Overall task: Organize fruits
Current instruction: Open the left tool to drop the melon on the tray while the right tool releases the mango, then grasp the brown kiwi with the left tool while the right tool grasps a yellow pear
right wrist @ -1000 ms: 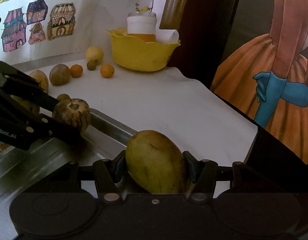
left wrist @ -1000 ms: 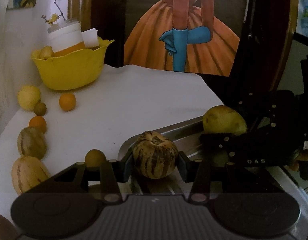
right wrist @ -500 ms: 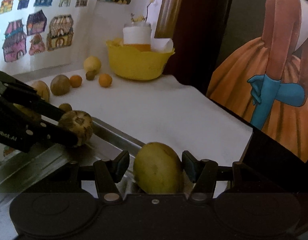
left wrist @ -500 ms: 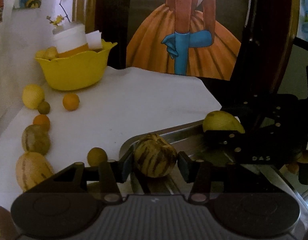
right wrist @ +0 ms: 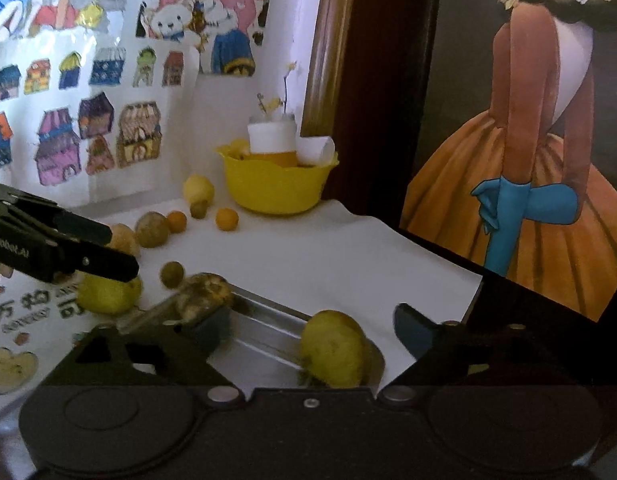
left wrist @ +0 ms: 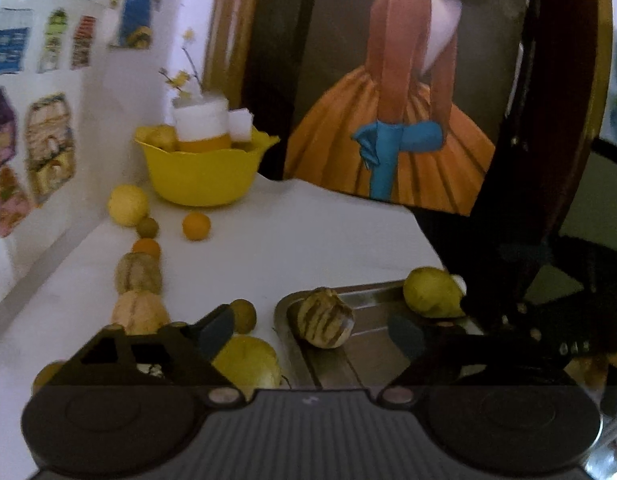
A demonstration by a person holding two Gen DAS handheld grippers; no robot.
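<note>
A striped melon (left wrist: pixel 322 318) rests in the near left corner of a metal tray (left wrist: pixel 368 320). It lies free between the widely spread fingers of my left gripper (left wrist: pixel 310 334), whose jaws are opening. A yellow mango (right wrist: pixel 334 348) lies in the same tray (right wrist: pixel 260 332), loose between the fingers of my right gripper (right wrist: pixel 310 328), which is opening too. Neither fruit touches a pad. In the left wrist view the mango (left wrist: pixel 432 296) sits at the tray's far right. The right wrist view shows the melon (right wrist: pixel 204 296) at the tray's left end, with the left gripper (right wrist: pixel 116 250) beyond it.
A yellow bowl (left wrist: pixel 200 176) holding a white and orange jar stands at the back of the white cloth. Several fruits line the left side: a lemon (left wrist: pixel 127 205), an orange (left wrist: pixel 196 225) and striped melons (left wrist: pixel 138 272). A yellow fruit (left wrist: pixel 246 364) lies beside the tray. A painting leans behind.
Both grippers went from shut on their fruit to wide open, then drew back and up. The melon and the mango now lie loose in the tray.
</note>
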